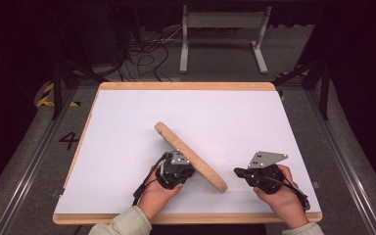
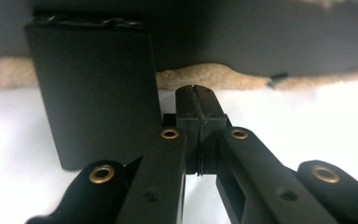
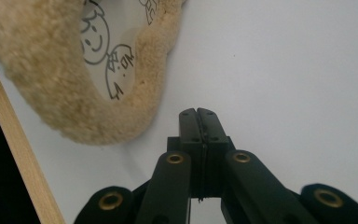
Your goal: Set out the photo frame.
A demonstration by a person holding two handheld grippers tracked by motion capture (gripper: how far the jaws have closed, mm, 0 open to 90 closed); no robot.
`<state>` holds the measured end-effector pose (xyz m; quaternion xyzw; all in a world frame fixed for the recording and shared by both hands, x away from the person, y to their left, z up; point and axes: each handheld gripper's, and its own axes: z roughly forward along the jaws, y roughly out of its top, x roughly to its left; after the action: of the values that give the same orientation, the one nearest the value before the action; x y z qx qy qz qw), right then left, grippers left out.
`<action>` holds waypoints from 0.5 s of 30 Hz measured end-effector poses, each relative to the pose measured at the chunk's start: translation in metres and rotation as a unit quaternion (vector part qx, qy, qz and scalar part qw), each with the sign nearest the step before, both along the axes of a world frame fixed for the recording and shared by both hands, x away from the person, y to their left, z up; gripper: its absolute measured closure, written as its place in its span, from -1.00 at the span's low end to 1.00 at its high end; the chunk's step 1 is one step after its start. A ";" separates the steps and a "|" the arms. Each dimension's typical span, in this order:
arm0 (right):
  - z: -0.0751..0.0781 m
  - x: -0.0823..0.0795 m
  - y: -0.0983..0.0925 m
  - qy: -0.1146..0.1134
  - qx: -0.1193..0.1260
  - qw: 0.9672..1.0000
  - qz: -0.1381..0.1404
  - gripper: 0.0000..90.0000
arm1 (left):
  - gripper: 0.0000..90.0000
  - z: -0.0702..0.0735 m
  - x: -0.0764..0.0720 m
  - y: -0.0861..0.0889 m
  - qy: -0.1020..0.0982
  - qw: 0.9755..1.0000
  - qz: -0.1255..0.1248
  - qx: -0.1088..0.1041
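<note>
Left tongs [image 1: 192, 169]: jaws pressed together, nothing between them. In the left gripper view the tips sit right up at the back of the fluffy disc [image 2: 205, 77], and I can't tell if they touch it.

Right tongs [image 1: 238, 172]: also pressed together with nothing pinched, resting low over the white table [image 1: 235, 117] near the front edge. Hand [image 1: 285, 198] just behind them.

Fluffy disc [image 1: 191, 155]: a round, cream, fleecy thing standing tilted on its rim, between the two tongs. Its near end comes down just ahead of the right tongs' tips, and its far end runs away past the left tongs. In the right gripper view it shows a fuzzy rim around a pale face with cartoon doodles [image 3: 107, 56].

Black prop [image 2: 98, 93]: a dark flat piece on the disc's back, just left of the left tongs' tips. Looks like a stand leg, so my guess is a mirror or frame.

Doing it well: I'd spread the left jaws before going for the prop, since shut tips can only push. Bring the right tongs in to steady the fluffy rim so the disc doesn't slide or flop.

Farther off: a grey metal stand [image 1: 223, 29] and cables on the floor beyond the table.
</note>
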<state>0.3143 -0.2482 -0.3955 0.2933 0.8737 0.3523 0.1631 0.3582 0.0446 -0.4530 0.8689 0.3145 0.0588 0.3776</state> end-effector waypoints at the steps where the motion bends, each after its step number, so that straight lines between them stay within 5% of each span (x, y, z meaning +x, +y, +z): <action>1: 0.000 0.000 0.000 -0.001 0.001 1.000 0.001 1.00 | 1.00 0.000 0.002 0.004 0.004 1.000 0.007 -0.002; 15: -0.006 -0.002 0.018 0.008 -0.003 1.000 0.026 1.00 | 1.00 0.001 0.016 0.028 0.007 0.999 0.040 0.005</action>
<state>0.3123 -0.2305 -0.4017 0.2729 0.8833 0.3513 0.1478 0.3739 0.0730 -0.4517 0.8582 0.3511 0.0690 0.3680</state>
